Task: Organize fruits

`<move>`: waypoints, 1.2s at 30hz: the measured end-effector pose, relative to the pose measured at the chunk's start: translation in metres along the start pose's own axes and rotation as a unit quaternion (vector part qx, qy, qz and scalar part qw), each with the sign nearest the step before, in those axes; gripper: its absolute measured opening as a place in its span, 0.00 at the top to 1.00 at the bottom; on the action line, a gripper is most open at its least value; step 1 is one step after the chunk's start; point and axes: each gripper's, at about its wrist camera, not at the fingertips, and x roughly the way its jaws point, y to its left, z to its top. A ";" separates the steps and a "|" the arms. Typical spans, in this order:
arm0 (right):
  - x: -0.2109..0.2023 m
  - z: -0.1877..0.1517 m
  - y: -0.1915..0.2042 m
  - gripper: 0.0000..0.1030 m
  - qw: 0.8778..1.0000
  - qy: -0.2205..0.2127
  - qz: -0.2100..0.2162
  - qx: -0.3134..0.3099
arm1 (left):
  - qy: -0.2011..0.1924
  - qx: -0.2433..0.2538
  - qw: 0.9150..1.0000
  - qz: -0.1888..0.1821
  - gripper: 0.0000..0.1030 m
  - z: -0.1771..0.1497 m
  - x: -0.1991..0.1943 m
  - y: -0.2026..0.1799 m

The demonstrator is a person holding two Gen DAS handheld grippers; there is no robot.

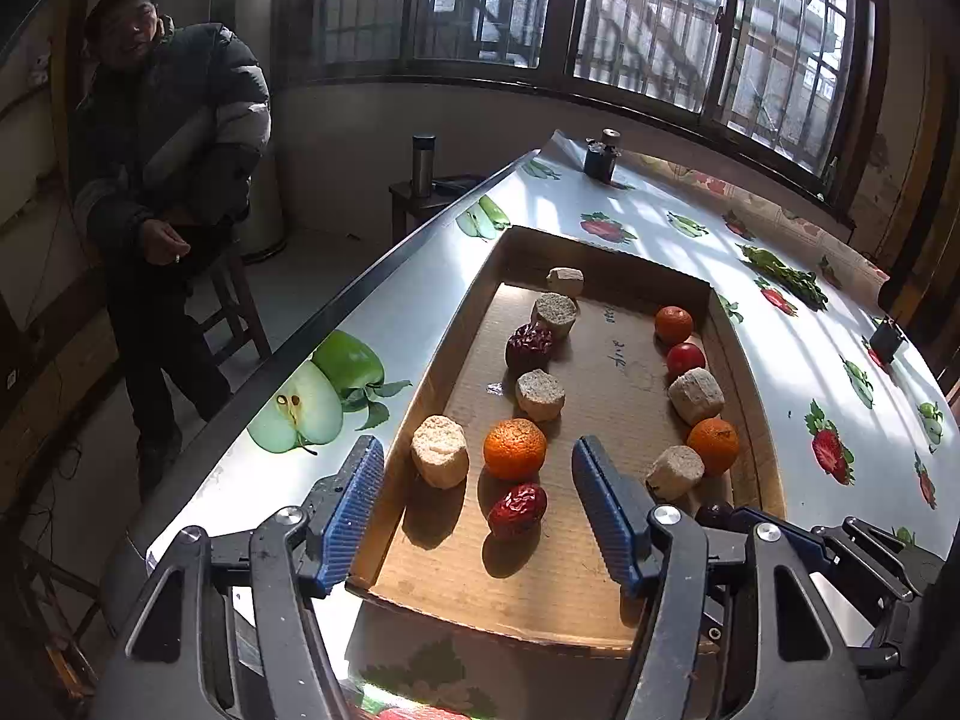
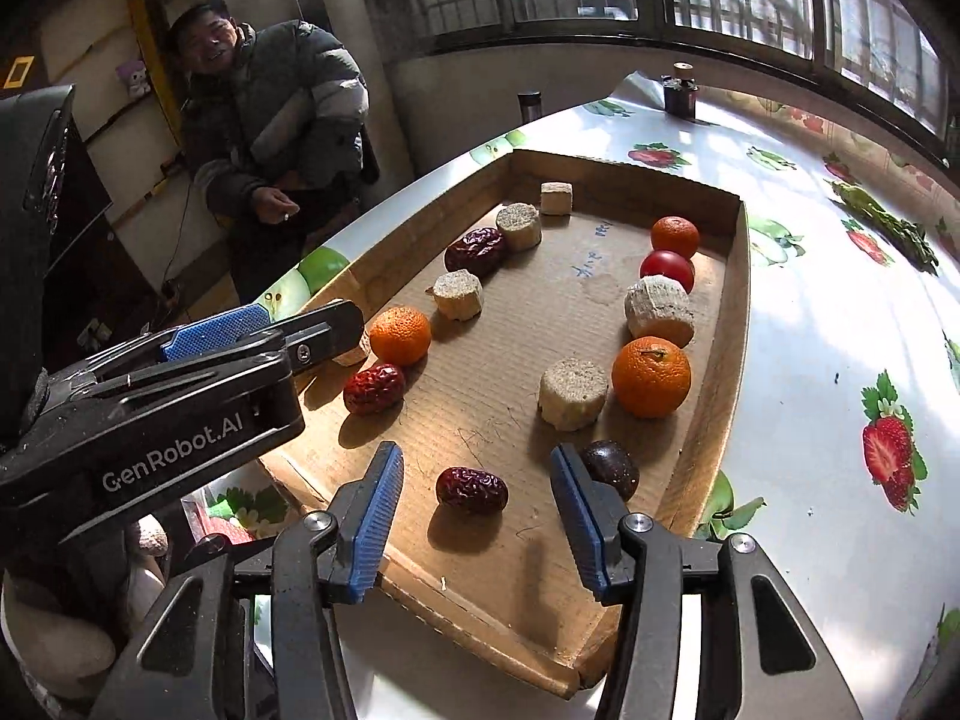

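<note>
The left tool (image 1: pixel 477 468) stands with its blue pads apart and nothing pressed between them, poised over the near end of the cardboard tray (image 1: pixel 420 420) on the bench (image 1: pixel 750 276). Just beyond its left finger sits a pale cut chunk (image 1: pixel 439 451); between the fingers lie an orange (image 1: pixel 515 449) and, nearer, a red date (image 1: pixel 517 510). The right tool (image 2: pixel 477 474) is likewise parted, gripping nothing: a second red date (image 2: pixel 471 489) lies on the cardboard between its pads, untouched, and a dark round fruit (image 2: pixel 611 468) sits just beside its right finger. Ahead of that finger stand another pale chunk (image 2: pixel 572 394) and a larger orange (image 2: pixel 651 376).
</note>
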 end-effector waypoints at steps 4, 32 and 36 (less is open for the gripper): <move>-0.026 -0.007 -0.012 0.40 0.999 -0.037 -0.014 0.028 | -0.059 0.002 0.997 0.054 0.22 0.000 -0.027 -0.009; -0.098 -0.050 -0.047 0.25 0.989 -0.111 -0.080 0.064 | -0.131 0.020 0.985 0.112 0.00 -0.021 -0.081 -0.071; -0.096 -0.051 -0.043 0.24 0.989 -0.108 -0.089 0.053 | -0.122 0.021 0.987 0.103 0.00 -0.023 -0.077 -0.072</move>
